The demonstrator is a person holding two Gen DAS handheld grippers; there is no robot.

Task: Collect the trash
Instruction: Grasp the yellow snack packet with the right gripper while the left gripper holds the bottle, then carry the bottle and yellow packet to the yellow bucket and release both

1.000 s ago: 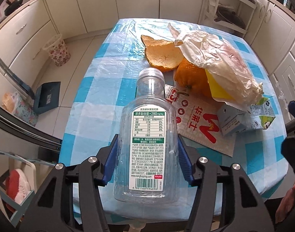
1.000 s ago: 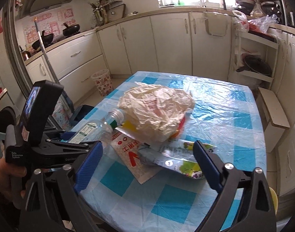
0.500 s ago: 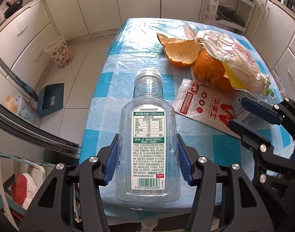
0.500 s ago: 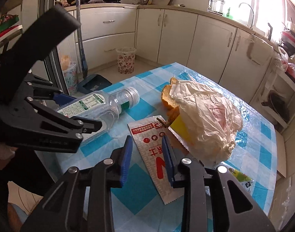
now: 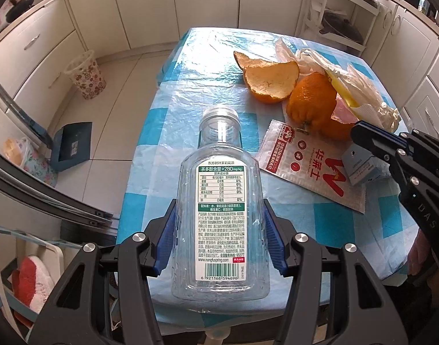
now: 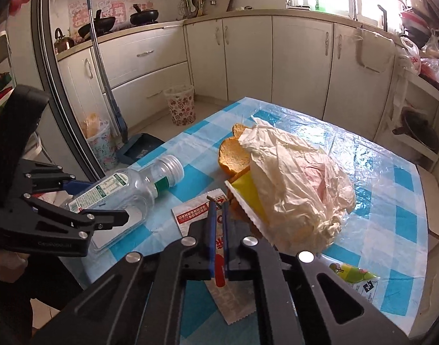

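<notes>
over on the left, the left claw (image 5: 219, 238) is clamped on the clear plastic bottle (image 5: 221, 210) — blue pads pressing both flanks of the body, cap end pointing out over the checked counter (image 5: 190, 66), grip unchanged from a second ago. past the counter's left edge, down on the floor, sits the flowered waste basket (image 5: 85, 79) with a dustpan (image 5: 72, 146) nearer us, probably where all this is headed. moving right, the orange peel (image 5: 269, 79) lies beside the whole orange (image 5: 313, 102), and a crumpled plastic bag (image 6: 294, 184) is draped over them. in front of that, flat on the counter, is the red-and-white snack wrapper (image 5: 308, 166), with a small drink carton (image 5: 360, 166) touching its right edge. and here's the change — the right claw (image 6: 218, 215), wide open over the carton a second ago, has swung across to the wrapper and its jaws have just been closing; now they're clenched to a sliver. in the right wrist view the blue pads seem to sit above the wrapper, near its top edge, and i can't tell whether any of it is pinched. if it missed, that's a regrasp before anything reaches the basket.
</notes>
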